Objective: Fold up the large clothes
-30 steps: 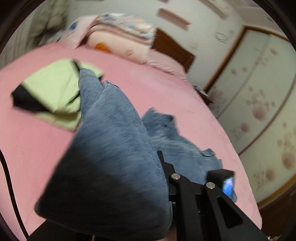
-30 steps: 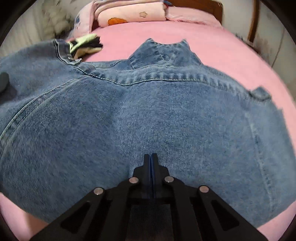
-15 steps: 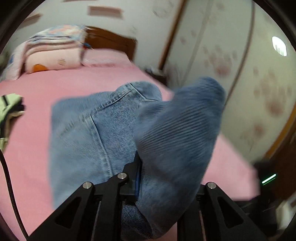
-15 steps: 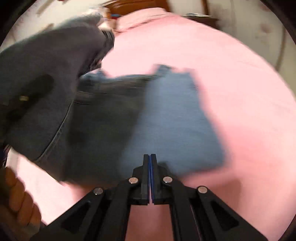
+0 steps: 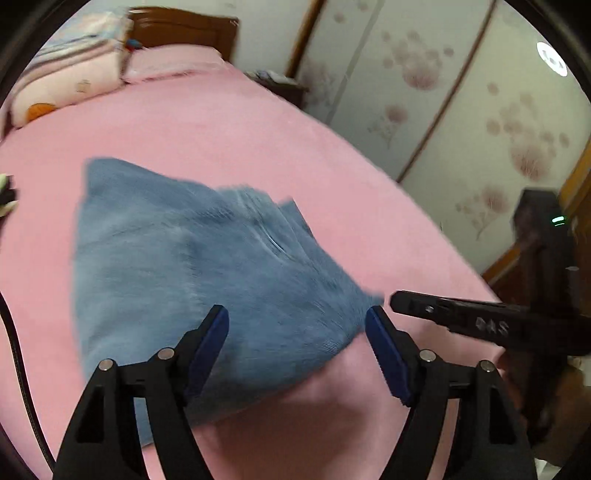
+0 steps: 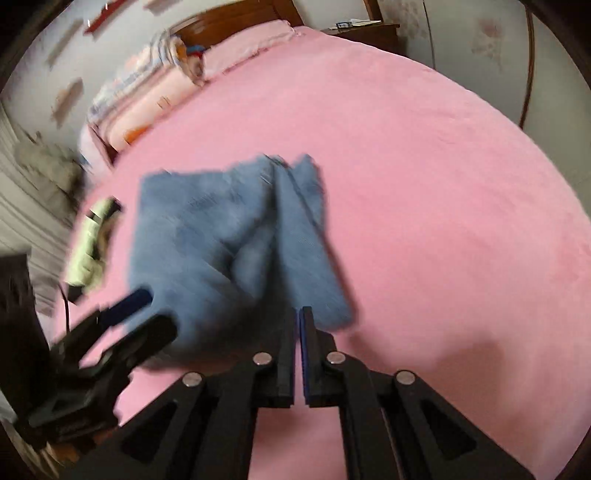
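Blue jeans (image 5: pixel 192 266) lie in a folded bundle on the pink bed (image 5: pixel 229 122). My left gripper (image 5: pixel 297 315) hovers just over their near edge; its jaws are opening wide, and the denim lies below them, not pinched. From the right wrist view the same jeans (image 6: pixel 229 236) lie ahead, with the left gripper (image 6: pixel 151 312) at their near left corner. My right gripper (image 6: pixel 299 314) sits at the near right edge of the denim. Its jaws are just parting to a thin slit, with no cloth between the pads. Its finger tip (image 5: pixel 406 301) shows beside the jeans' corner.
A green and black garment (image 6: pixel 88 243) lies on the bed left of the jeans. Stacked pillows and quilts (image 5: pixel 66 77) lean on the wooden headboard (image 5: pixel 184 29). Flowered wardrobe doors (image 5: pixel 461 110) run along the right, and a dark stand with a green light (image 5: pixel 546 229) is there too.
Both grippers swung the held denim across the bed and laid it down folded. The left jaws went from shut on the cloth to wide apart. The right gripper pulled back off the jeans.
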Demonstrator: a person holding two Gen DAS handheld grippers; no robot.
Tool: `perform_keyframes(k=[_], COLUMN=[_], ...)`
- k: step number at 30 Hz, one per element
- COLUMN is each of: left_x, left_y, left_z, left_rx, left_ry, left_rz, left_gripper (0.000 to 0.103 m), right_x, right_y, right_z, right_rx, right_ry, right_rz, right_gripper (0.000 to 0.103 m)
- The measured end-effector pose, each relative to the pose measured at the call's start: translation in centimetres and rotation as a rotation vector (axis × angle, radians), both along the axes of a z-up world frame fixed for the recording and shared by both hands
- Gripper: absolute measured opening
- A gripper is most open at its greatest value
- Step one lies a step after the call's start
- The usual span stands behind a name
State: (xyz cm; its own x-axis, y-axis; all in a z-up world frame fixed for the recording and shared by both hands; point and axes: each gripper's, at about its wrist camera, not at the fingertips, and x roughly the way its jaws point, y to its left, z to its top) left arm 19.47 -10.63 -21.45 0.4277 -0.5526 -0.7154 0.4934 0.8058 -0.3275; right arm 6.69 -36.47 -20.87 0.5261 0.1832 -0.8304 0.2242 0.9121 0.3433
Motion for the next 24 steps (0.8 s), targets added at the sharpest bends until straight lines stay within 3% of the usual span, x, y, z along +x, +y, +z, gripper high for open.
perform_keyframes(k=[2, 4, 5, 8, 12, 13, 14, 16, 19, 21, 23, 24], left_x=[0.3, 0.5, 1.0, 2.8, 4.5, 4.8, 5.0, 5.0, 4.9, 4.6, 4.7, 4.8], left_y=[2.9, 5.5, 6.5, 8.9, 9.4, 9.1, 9.0, 8.2, 6.8, 5.8, 4.2, 3.1], left_z=[2.2, 2.1, 1.2, -2.6, -6.1, -6.7, -7.1, -7.0, -6.4, -6.4, -7.3, -8.0], left_rx=[-0.003, 0.028, 0.067, 0.174, 0.195, 0.198, 0.187, 0.176, 0.154, 0.146, 0.195, 0.237], left_ry=[-0.032, -0.042, -0.024, 0.054, 0.115, 0.128, 0.131, 0.119, 0.061, 0.044, 0.064, 0.059], left_rz=[0.114, 0.23, 0.287, 0.404, 0.446, 0.445, 0.449, 0.447, 0.419, 0.386, 0.335, 0.311], left_gripper=[0.093, 0.096, 0.096, 0.096, 0.095, 0.095, 0.095, 0.095, 0.095, 0.094, 0.092, 0.092], right_x=[0.8, 2.0, 2.6, 4.5, 7.5, 8.1, 8.6, 9.0, 7.4, 5.8, 5.5, 5.5], right_y=[0.0, 0.4, 0.5, 1.3, 1.9, 2.0, 2.3, 3.0, 4.0, 3.8, 2.9, 2.2], right_z=[1.0, 1.3, 1.0, -0.7, -4.7, -5.4, -5.9, -5.2, -0.8, 0.6, -1.3, -4.1], right_rx=[0.05, 0.093, 0.106, 0.144, 0.189, 0.191, 0.188, 0.133, 0.042, -0.026, -0.05, -0.051], right_ry=[-0.021, -0.033, -0.024, 0.034, 0.126, 0.152, 0.167, 0.146, -0.014, -0.08, -0.039, 0.03], right_rz=[0.011, 0.037, 0.053, 0.099, 0.14, 0.143, 0.158, 0.202, 0.263, 0.253, 0.221, 0.192], right_gripper=[0.039, 0.063, 0.066, 0.066, 0.066, 0.054, 0.026, 0.015, 0.012, 0.012, 0.012, 0.012])
